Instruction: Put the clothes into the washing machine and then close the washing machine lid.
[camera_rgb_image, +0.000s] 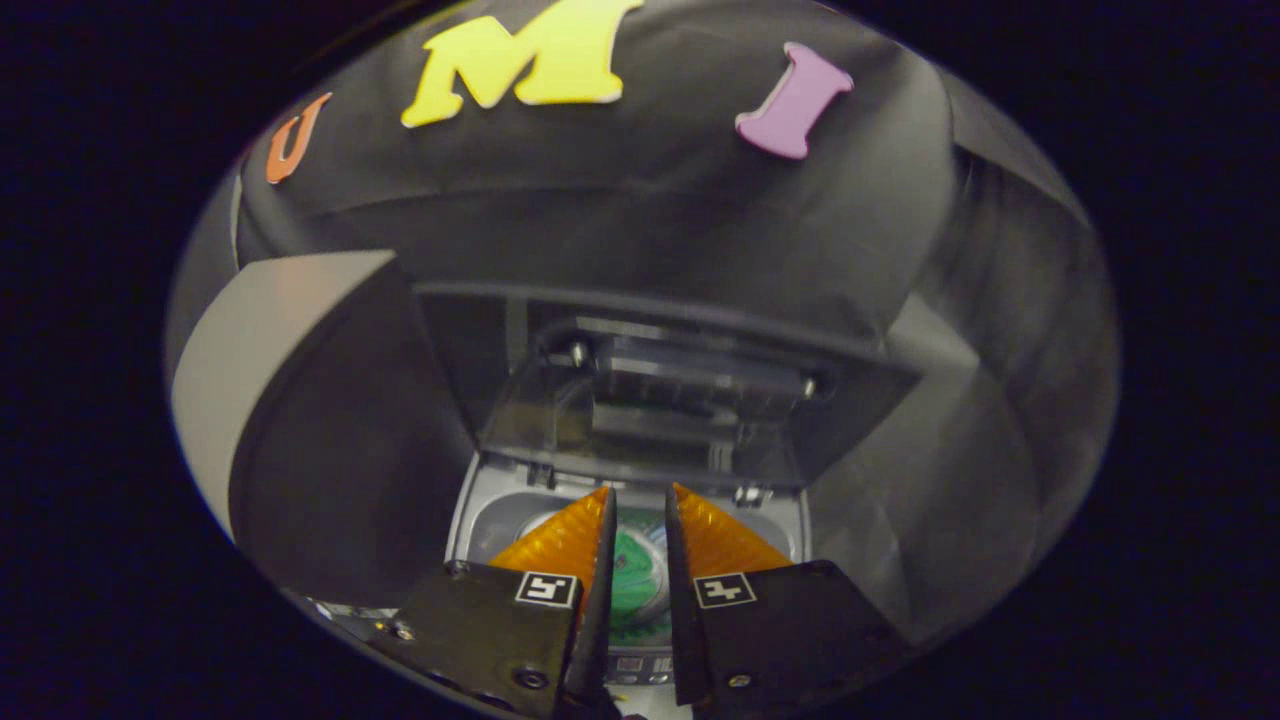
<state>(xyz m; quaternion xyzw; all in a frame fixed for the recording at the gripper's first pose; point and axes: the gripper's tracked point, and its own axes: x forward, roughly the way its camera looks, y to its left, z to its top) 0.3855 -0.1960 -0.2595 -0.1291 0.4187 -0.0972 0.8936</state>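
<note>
Behind everything hangs the booth's black cloth wall (640, 190), sagging in soft folds across the far side of the scene. On the left, near the camera, a large curved panel (300, 420) rises, pale grey along its outer face and dark on the side facing the middle; what it belongs to is hard to tell.

In the middle, below the wall, stands a small grey washing machine (480, 510). Its lid (650, 420) is open, tilted up and back toward the wall. The lid is a dark, see-through panel with two small metal fittings at its far corners and hinges at its near edge, where it meets the machine's top.

Just beneath the lid is the round opening of the tub. Inside it lie the clothes (635, 575), a green and white bundle seen through the gap between the fingers. They appear to rest down in the tub, though only a narrow strip is visible.

Nearest the camera is the gripper (640, 500). Its two orange, ribbed fingers (560, 545) point forward over the opening, one to the left and one to the right of the clothes. The fingers stand slightly apart with a narrow gap between them and hold nothing. Each sits on a black block bearing a small black-and-white square marker.
</note>
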